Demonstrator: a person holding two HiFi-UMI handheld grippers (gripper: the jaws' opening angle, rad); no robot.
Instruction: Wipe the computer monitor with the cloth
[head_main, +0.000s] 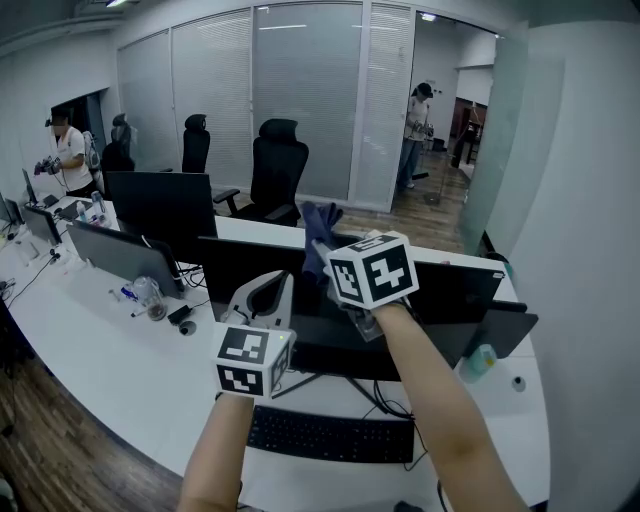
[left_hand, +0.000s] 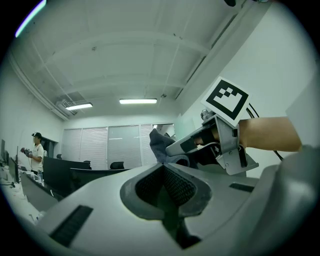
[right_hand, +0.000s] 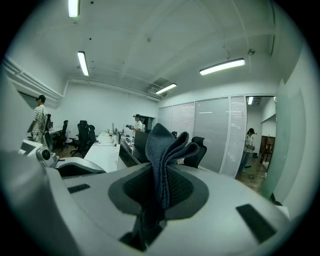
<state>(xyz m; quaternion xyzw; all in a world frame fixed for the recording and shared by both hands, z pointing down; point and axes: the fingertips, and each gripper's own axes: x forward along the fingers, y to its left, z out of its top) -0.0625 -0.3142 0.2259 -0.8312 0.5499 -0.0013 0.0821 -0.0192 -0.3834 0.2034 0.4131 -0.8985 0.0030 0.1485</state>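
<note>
A folded blue-grey cloth (head_main: 318, 235) sticks up from my right gripper (head_main: 327, 265), which is shut on it just above the top edge of the black monitor (head_main: 450, 295). In the right gripper view the cloth (right_hand: 166, 152) rises between the closed jaws of the right gripper (right_hand: 156, 195). My left gripper (head_main: 267, 292) is held in front of the monitor's left part, lower and to the left of the right one. The left gripper (left_hand: 164, 176) is shut with nothing in it. From the left gripper view the cloth (left_hand: 159, 144) shows ahead, pinched by the right gripper.
A black keyboard (head_main: 330, 435) lies on the white desk (head_main: 110, 350) below the monitor. More monitors (head_main: 160, 205) stand to the left, with office chairs (head_main: 278, 170) behind. One person (head_main: 68, 150) stands far left, another (head_main: 415, 125) in the doorway. A bottle (head_main: 480, 360) sits at right.
</note>
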